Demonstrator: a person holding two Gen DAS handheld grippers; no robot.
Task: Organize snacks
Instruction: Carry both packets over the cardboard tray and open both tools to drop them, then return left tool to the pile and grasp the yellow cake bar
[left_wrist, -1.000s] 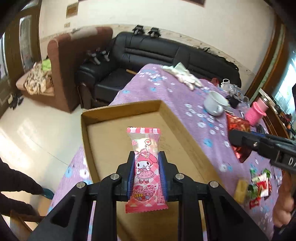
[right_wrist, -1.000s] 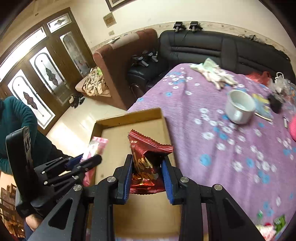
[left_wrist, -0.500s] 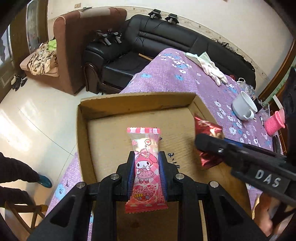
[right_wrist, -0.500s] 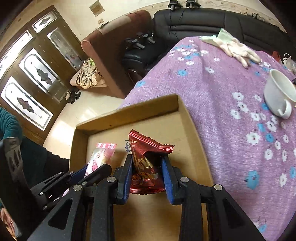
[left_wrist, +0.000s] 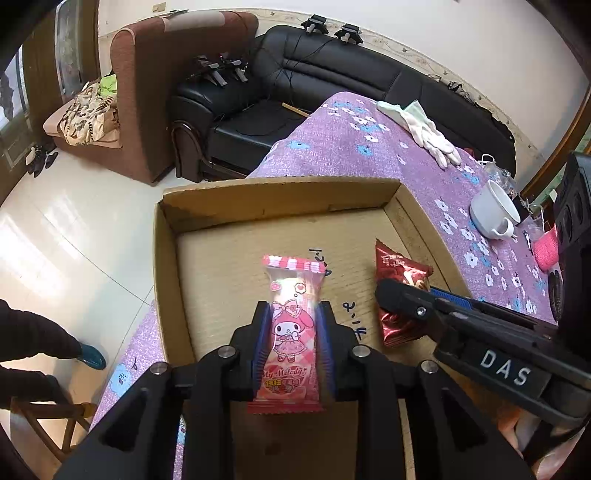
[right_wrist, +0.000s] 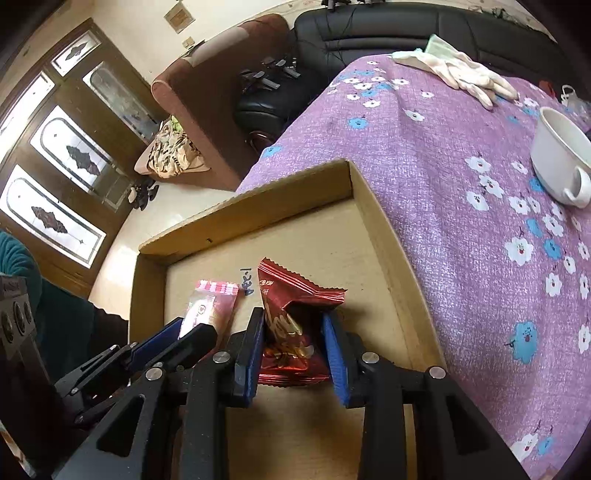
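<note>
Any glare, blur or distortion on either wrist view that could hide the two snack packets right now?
Left wrist view: pink packet sharp, slight glare near its top; floor washed out. Right wrist view: red packet clear with foil glints; bright door panes. Both views show fisheye bending and dark corners.

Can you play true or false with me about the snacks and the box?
1. The left hand-held gripper has a pink snack packet between its fingers. True.
2. The right hand-held gripper has a green packet. False: it is a red foil packet.
3. Both packets are over the cardboard box. True.
4. The white cup sits inside the box. False: it stands on the purple flowered tablecloth, outside the box.
5. White gloves lie on the tablecloth. True.
</note>
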